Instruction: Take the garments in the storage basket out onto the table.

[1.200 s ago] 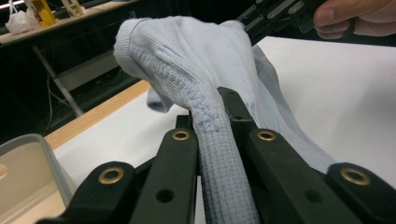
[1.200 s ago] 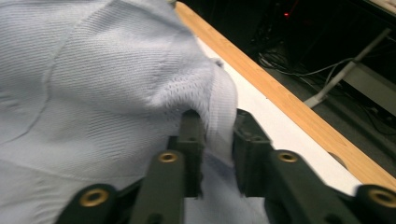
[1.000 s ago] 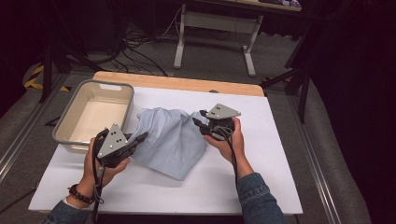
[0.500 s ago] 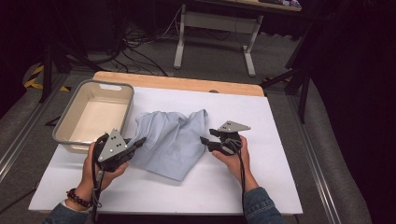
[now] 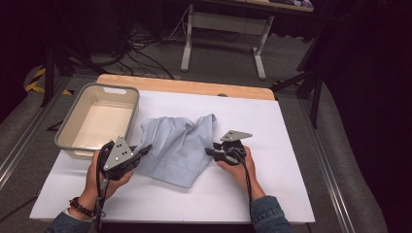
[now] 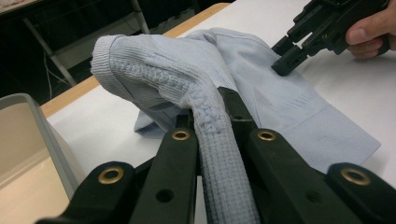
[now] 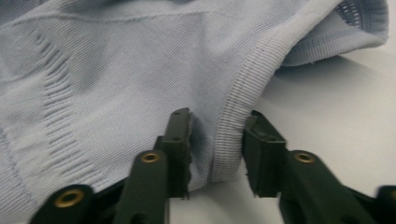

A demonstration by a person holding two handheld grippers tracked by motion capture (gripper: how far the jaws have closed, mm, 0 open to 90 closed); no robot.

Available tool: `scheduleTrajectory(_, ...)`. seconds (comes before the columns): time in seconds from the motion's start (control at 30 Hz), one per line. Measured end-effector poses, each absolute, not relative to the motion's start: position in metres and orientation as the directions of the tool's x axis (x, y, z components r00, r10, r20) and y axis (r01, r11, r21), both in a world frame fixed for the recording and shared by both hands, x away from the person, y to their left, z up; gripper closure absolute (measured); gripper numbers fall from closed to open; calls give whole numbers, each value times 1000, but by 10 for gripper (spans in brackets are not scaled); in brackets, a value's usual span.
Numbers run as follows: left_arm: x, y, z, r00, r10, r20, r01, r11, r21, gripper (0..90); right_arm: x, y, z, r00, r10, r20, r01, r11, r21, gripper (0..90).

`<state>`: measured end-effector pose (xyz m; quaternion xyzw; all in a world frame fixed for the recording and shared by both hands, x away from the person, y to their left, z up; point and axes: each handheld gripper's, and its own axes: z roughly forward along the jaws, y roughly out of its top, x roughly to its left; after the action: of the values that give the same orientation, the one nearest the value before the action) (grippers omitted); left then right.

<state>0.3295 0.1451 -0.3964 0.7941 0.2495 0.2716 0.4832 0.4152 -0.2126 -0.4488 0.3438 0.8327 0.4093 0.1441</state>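
Light-blue garment (image 5: 177, 145) on white table (image 5: 272, 126) — left hand-held gripper (image 5: 142, 151), right hand-held gripper (image 5: 210, 152) at its edges, grey tub (image 5: 131, 104) beside.

One light-blue garment (image 5: 180, 145), one grey tub (image 5: 97, 121), two hand-held claws, left claw (image 5: 141, 151), right claw (image 5: 210, 151), one white table (image 5: 282, 145)

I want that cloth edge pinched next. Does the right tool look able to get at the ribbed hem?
Probably yes: the right tool already straddles the ribbed hem of the cloth, jaws apart, nothing between.
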Motion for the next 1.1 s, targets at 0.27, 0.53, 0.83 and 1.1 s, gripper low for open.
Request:
scheduleTrajectory(0.27, 331, 146, -398, 723, 664, 188, 135, -404, 905, 855, 412, -214, -444, -730, 683, 10, 416, 433, 799, 800)
scheduleTrajectory(0.53, 329, 144, -397, 730, 660, 175, 133, -389, 912, 850, 405, -224, -426, -714, 700, -21, 382, 415, 826, 811)
scheduleTrajectory(0.83, 328, 138, -400, 747, 646, 157, 139, -384, 913, 822, 395, -248, -395, -673, 739, -10, 376, 354, 856, 817)
scheduleTrajectory(1.1, 326, 132, -404, 779, 610, 147, 151, -410, 900, 780, 382, -272, -376, -639, 769, 15, 387, 305, 870, 816)
